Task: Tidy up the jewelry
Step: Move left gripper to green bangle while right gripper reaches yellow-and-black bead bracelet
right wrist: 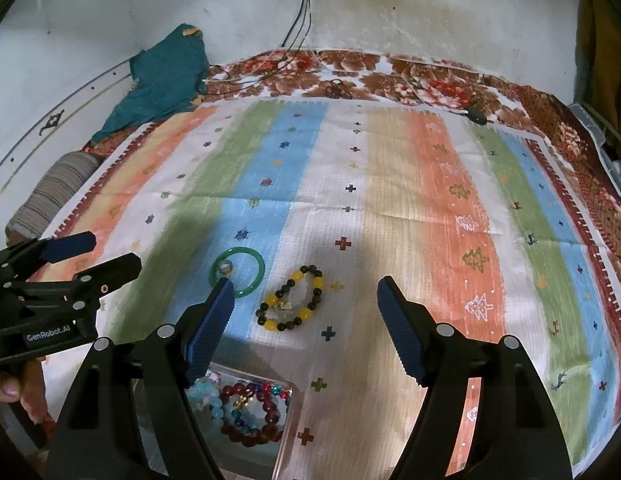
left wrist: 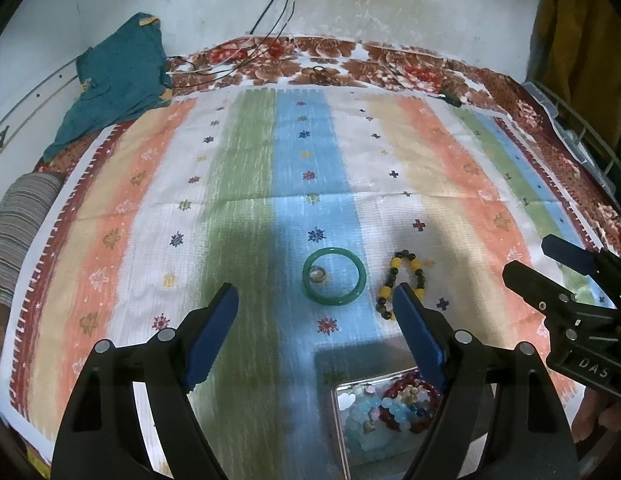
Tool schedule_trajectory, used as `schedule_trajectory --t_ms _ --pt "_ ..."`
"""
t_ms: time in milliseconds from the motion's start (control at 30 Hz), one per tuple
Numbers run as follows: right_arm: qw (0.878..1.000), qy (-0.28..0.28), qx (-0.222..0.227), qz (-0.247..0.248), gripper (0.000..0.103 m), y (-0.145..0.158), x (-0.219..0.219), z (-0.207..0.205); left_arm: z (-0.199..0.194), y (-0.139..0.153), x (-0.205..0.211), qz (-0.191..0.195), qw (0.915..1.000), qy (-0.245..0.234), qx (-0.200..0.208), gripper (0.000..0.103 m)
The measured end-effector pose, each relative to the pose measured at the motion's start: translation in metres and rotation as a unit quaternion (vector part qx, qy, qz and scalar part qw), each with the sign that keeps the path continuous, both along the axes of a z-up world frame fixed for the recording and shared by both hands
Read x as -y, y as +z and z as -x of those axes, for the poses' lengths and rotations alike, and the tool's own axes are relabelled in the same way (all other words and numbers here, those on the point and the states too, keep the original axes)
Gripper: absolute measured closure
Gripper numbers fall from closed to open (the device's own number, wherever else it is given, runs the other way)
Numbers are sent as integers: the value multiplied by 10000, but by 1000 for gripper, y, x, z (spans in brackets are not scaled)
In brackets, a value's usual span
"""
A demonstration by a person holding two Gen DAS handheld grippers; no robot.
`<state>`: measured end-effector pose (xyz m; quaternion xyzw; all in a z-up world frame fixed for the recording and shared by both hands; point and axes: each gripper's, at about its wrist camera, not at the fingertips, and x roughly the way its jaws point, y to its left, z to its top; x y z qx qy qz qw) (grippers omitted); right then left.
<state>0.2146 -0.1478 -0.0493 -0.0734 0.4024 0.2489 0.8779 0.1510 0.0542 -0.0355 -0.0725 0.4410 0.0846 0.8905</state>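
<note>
A green bangle (left wrist: 361,278) (right wrist: 260,270) lies on the striped cloth with a small ring (left wrist: 317,275) (right wrist: 225,267) inside it. Just to its right lies a yellow-and-black beaded bracelet (left wrist: 415,265) (right wrist: 296,276). Nearer the front stands a clear box (left wrist: 338,420) (right wrist: 288,432) holding several bead bracelets, red and pale blue among them. My left gripper (left wrist: 315,296) (right wrist: 112,251) hovers open above the cloth, just short of the bangle, with nothing between its fingers. My right gripper (right wrist: 305,286) (left wrist: 528,258) is open and empty too, in line with the beaded bracelet.
The striped cloth (left wrist: 270,160) covers a floral bedspread (left wrist: 322,56) against a white wall. A teal cloth (left wrist: 118,80) lies at the back left, a striped pillow (left wrist: 18,232) at the left edge. Cables (left wrist: 278,12) hang down the wall. A hand (right wrist: 14,388) holds the left gripper.
</note>
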Motion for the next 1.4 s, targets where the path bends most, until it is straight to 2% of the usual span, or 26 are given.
schedule_trajectory --t_ms 333,600,1233,1400 --pt "9999 23 -109 100 29 -8 -9 -16 -18 -14 -5 -52 9998 19 -202 23" --pt "9990 -36 -407 200 29 -26 -12 -34 -31 -28 -8 -70 9992 8 -392 23" --pt "9953 -106 -713 652 29 -59 -23 -63 -64 -68 -17 -29 9957 -97 -923 22" --pt "9936 -107 -807 781 29 -70 -26 -70 -73 -86 -24 174 9935 -34 -1127 22"
